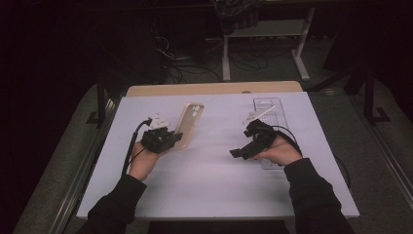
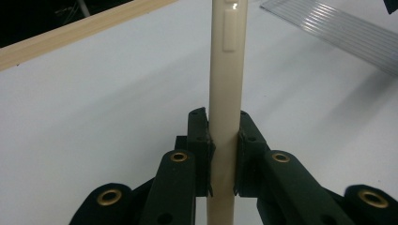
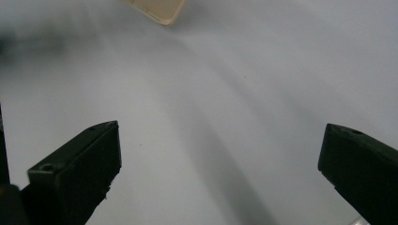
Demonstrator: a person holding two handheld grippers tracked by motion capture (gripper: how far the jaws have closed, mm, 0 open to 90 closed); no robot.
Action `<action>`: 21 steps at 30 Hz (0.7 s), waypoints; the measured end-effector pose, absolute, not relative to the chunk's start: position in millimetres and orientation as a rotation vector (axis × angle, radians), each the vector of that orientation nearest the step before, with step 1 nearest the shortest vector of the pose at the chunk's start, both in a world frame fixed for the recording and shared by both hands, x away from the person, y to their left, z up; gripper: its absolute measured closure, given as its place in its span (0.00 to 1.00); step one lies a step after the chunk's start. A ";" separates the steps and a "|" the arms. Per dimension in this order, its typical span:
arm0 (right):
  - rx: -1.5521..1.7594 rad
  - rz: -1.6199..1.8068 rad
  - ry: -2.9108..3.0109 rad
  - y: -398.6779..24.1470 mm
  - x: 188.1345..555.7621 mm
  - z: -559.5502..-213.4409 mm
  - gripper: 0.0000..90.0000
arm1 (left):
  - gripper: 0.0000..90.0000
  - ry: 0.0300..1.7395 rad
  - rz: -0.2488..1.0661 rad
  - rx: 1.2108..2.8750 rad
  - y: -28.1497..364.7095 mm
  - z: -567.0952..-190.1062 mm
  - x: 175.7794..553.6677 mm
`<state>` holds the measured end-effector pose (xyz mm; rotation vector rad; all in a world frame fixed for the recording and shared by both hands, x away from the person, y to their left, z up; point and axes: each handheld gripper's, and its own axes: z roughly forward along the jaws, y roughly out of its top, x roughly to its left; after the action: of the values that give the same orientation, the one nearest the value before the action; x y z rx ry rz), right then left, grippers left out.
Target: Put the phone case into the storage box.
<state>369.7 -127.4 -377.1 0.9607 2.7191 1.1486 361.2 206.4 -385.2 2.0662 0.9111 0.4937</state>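
A beige phone case (image 1: 190, 123) stands on its long edge above the white table, tilted away to the upper right. My left gripper (image 1: 174, 138) is shut on its near end; in the left gripper view the two black pads (image 2: 201, 140) press on both sides of the thin case (image 2: 226, 70). To the right, my right gripper (image 1: 242, 142) points left, low over the table. In the right gripper view its jaws (image 3: 220, 140) stand wide apart with only bare table between them, and a corner of the case (image 3: 162, 9) shows at the top.
A clear ribbed plastic tray (image 1: 268, 109) lies at the table's back right, partly under the right hand, with its corner (image 2: 338, 28) in the left gripper view. A wooden strip (image 1: 214, 88) runs along the far edge of the white table (image 1: 209, 180). Desk legs and cables stand beyond.
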 end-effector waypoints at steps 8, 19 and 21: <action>1.003 1.153 2.709 -117.9 375.4 -375.9 0.00 | 0.88 0.924 0.497 2.045 207.1 -383.2 360.4; 1.006 1.190 2.700 -99.6 388.2 -375.9 0.00 | 0.88 0.933 0.501 2.032 205.6 -382.3 359.4; 1.000 1.192 2.702 -96.1 390.3 -375.2 0.00 | 0.88 0.935 0.502 2.033 204.6 -382.4 359.1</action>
<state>390.3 -96.1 -375.2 0.9998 2.7016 1.1918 359.1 204.6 -382.4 2.0326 0.9352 0.5024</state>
